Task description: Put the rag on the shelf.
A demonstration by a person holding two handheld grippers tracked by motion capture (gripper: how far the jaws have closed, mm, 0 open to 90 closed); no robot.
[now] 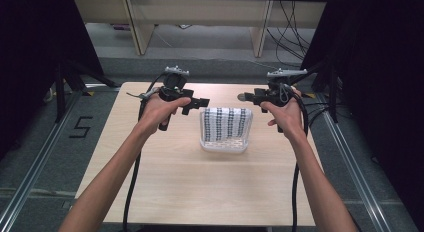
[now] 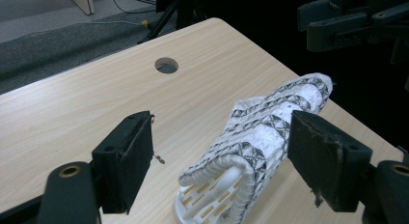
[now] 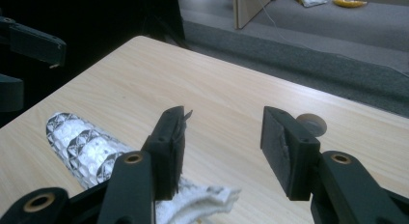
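A white cloth with black patterned stripes [image 1: 227, 123] lies folded over a white slotted basket [image 1: 223, 147] at the table's middle. My left gripper [image 1: 198, 103] hovers by the basket's far left corner and is open. In the left gripper view the cloth [image 2: 270, 122] and basket [image 2: 207, 197] lie beyond and below the open left gripper [image 2: 222, 132], apart from both pads. My right gripper [image 1: 243, 97] hangs open over the basket's far right corner. The right gripper view has the cloth [image 3: 82, 142] to the lower left of the open right gripper [image 3: 223, 119], with nothing held.
The light wooden table [image 1: 200, 192] has bare room in front of and beside the basket. A round cable hole [image 2: 166, 65] sits in its far part. Black tripod legs and dark curtains flank the table; cables trail from both grippers toward the person.
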